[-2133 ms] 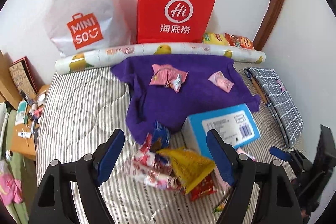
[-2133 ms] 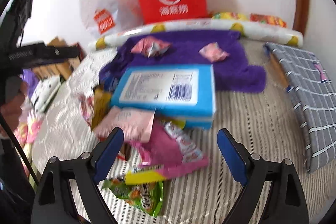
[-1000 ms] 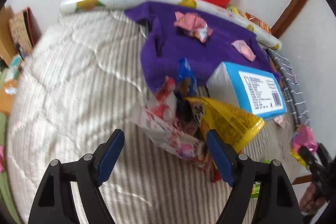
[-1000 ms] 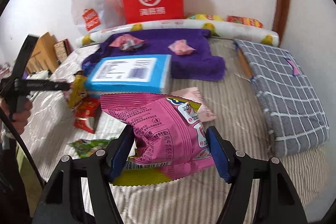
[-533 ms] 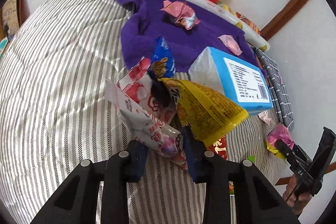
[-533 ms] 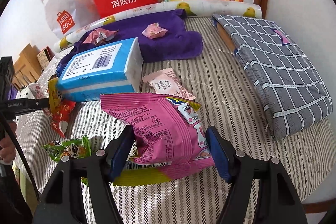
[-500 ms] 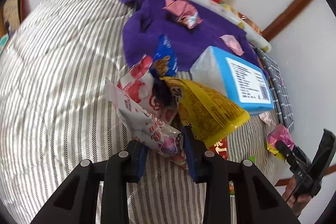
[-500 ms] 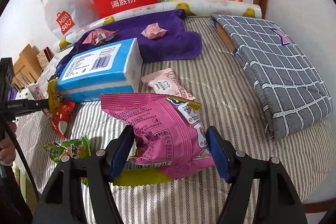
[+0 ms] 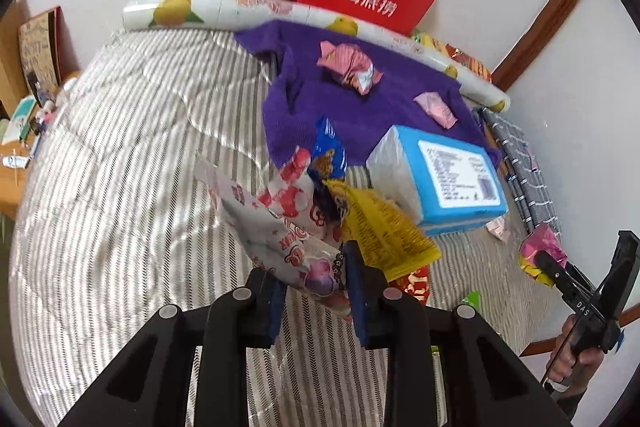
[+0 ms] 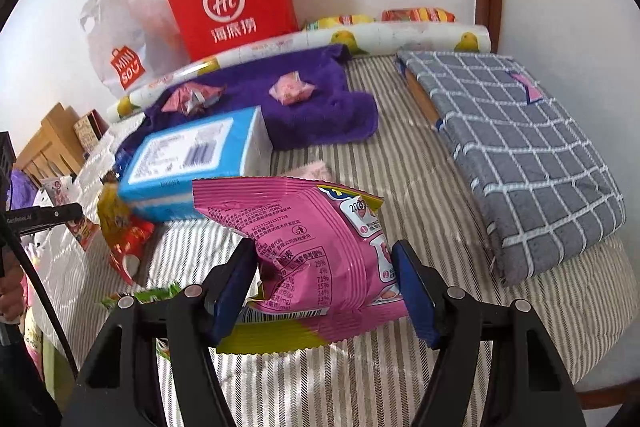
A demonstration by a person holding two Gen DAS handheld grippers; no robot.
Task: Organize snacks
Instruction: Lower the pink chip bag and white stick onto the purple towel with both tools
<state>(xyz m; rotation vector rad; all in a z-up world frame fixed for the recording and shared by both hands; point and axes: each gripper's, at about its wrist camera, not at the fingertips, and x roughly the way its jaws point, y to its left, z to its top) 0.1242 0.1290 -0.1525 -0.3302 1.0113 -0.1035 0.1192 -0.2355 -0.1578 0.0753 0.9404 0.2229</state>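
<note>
While the left gripper (image 9: 316, 291) closes its jaws on the end of a white and pink snack packet (image 9: 276, 227), whose long axis runs up and away from the pads toward the striped bed's (image 9: 120, 187) left edge, the right gripper (image 10: 324, 287) clamps a pink snack bag (image 10: 308, 247) across its width above the near edge. Both hands look loaded, so the coming move likely turns on the purple cloth (image 9: 360, 111) by the bed's far edge. It lies straight ahead of both tools, beyond the blue box (image 9: 444, 175), with two wrapped sweets already on it.
</note>
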